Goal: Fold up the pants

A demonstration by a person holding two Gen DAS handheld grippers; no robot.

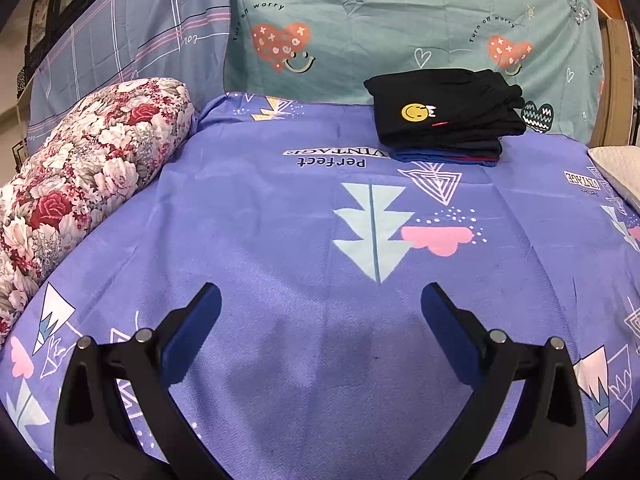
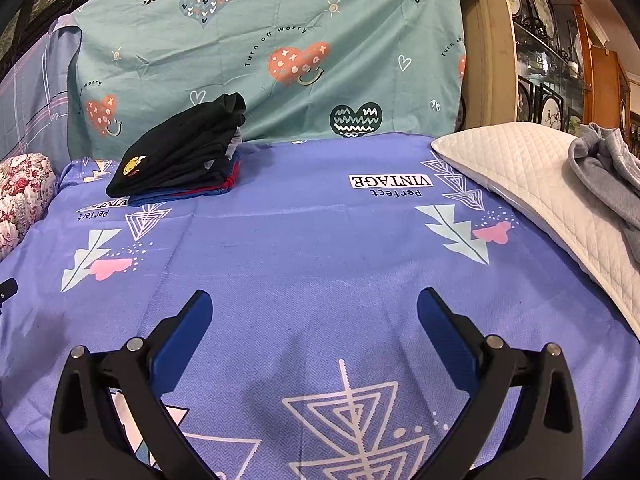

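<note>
A stack of folded pants (image 1: 446, 118) sits at the far side of the purple bedsheet (image 1: 280, 208); its top piece is black with a yellow smiley patch, over blue and red layers. The same stack (image 2: 180, 156) shows at the far left in the right wrist view. My left gripper (image 1: 320, 300) hovers open over bare sheet, well short of the stack. My right gripper (image 2: 315, 304) is also open above the purple bedsheet (image 2: 320, 248), nothing between its blue pads. A loose grey garment (image 2: 608, 168) lies crumpled on a white pillow at the right.
A floral bolster (image 1: 84, 168) lies along the left edge of the bed. A white quilted pillow (image 2: 520, 176) lies at the right edge. A teal heart-print sheet (image 1: 400, 28) hangs behind the bed. A glass display cabinet (image 2: 552, 64) stands at the far right.
</note>
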